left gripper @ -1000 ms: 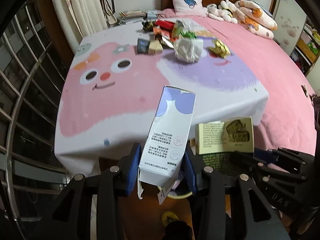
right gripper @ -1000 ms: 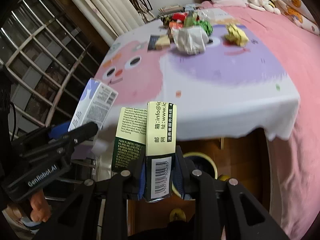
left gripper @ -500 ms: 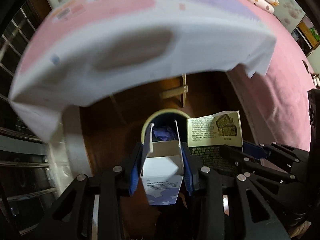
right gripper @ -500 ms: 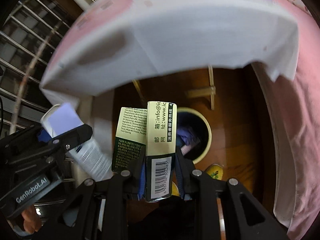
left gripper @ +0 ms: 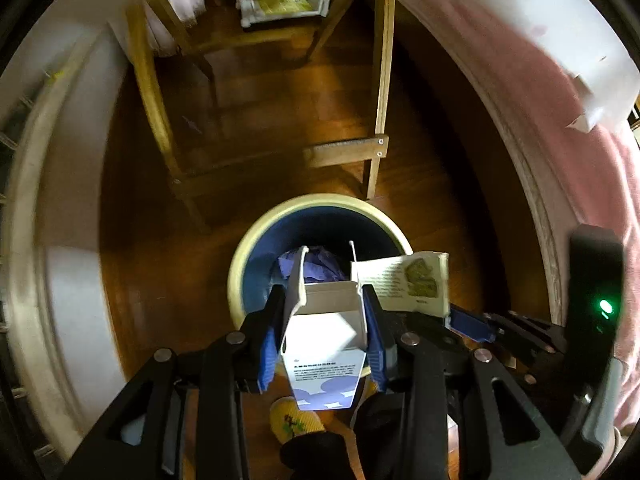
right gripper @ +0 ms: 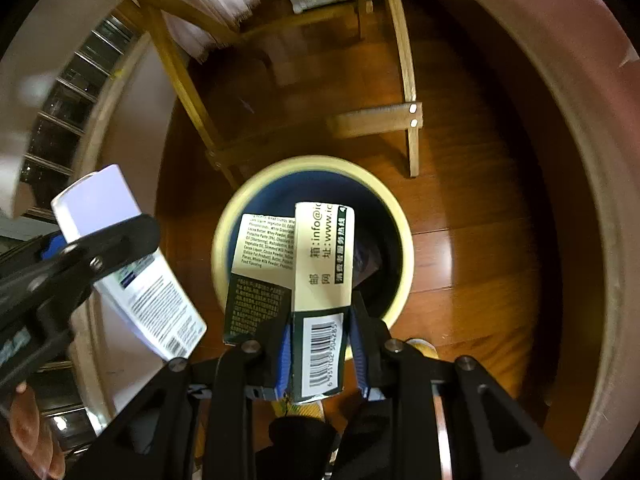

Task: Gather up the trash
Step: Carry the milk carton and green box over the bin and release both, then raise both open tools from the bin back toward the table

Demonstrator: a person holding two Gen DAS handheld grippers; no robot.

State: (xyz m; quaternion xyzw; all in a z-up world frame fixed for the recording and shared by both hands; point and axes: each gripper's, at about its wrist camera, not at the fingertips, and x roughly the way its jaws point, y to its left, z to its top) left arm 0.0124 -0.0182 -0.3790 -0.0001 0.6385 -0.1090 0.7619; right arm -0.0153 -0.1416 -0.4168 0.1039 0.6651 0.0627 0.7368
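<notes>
1. Hanging over the bin (left gripper: 320, 216): white carton (left gripper: 326, 344), clamped in left gripper (left gripper: 326, 320); green box (right gripper: 322, 280), clamped in right gripper (right gripper: 320, 344).
2. Already lying inside: purple trash (left gripper: 316, 268).
3. Remaining, probably: dropping both.

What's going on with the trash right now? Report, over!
Left gripper clamped on white-and-purple carton. Right gripper clamped on green-and-cream box. Both over the yellow-rimmed bin. Nothing blocking the opening.
</notes>
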